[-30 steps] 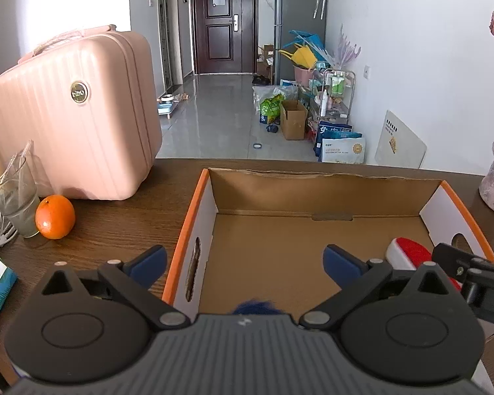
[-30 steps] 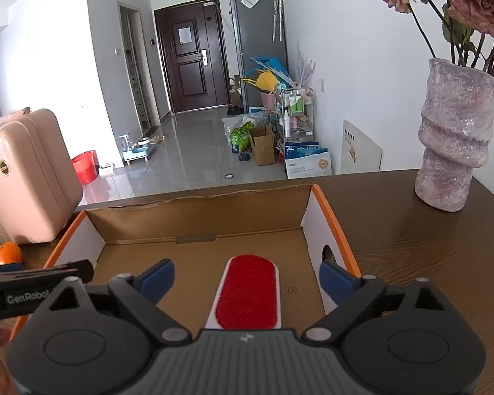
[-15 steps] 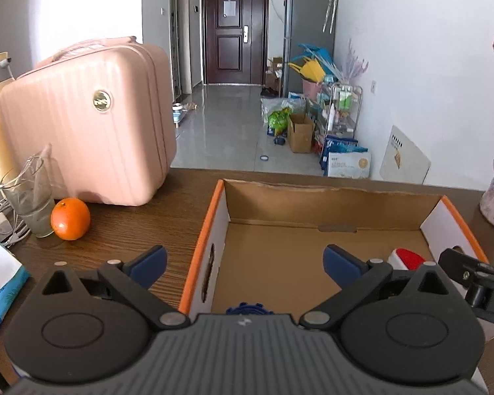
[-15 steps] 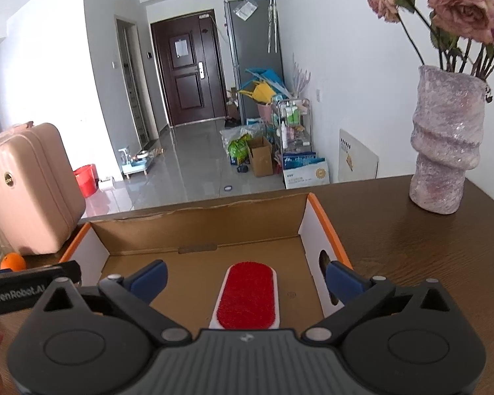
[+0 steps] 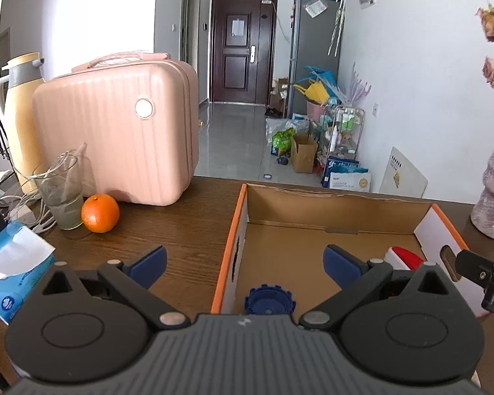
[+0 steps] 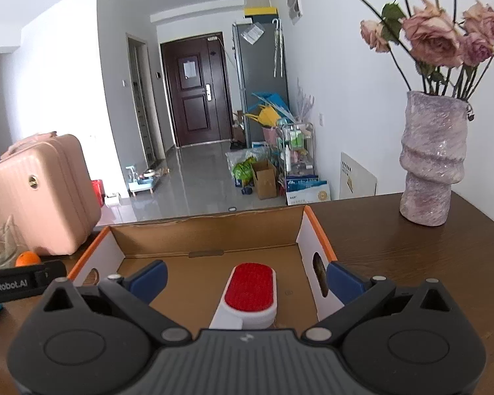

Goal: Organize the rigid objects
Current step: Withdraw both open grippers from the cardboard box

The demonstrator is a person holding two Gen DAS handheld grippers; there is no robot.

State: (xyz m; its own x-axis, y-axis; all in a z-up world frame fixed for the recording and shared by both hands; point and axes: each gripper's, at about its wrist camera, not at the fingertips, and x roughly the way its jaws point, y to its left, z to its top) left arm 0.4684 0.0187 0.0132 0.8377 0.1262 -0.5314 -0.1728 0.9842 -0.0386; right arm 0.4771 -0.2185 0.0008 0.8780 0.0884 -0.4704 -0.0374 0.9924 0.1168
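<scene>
Both your tools gape wide, holding nothing, above the cardboard box (image 6: 210, 233).
The lint brush (image 6: 249, 291) lies on the box floor, centred under your right tool (image 6: 246, 278); the blue cap (image 5: 268, 300) lies under your left tool (image 5: 245, 265).

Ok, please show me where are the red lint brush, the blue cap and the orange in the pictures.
red lint brush (image 6: 251, 282): right wrist view, middle of its red pad.
blue cap (image 5: 268, 299): left wrist view, top of the toothed cap inside the box.
orange (image 5: 100, 212): left wrist view, centre of the fruit's skin.
</scene>
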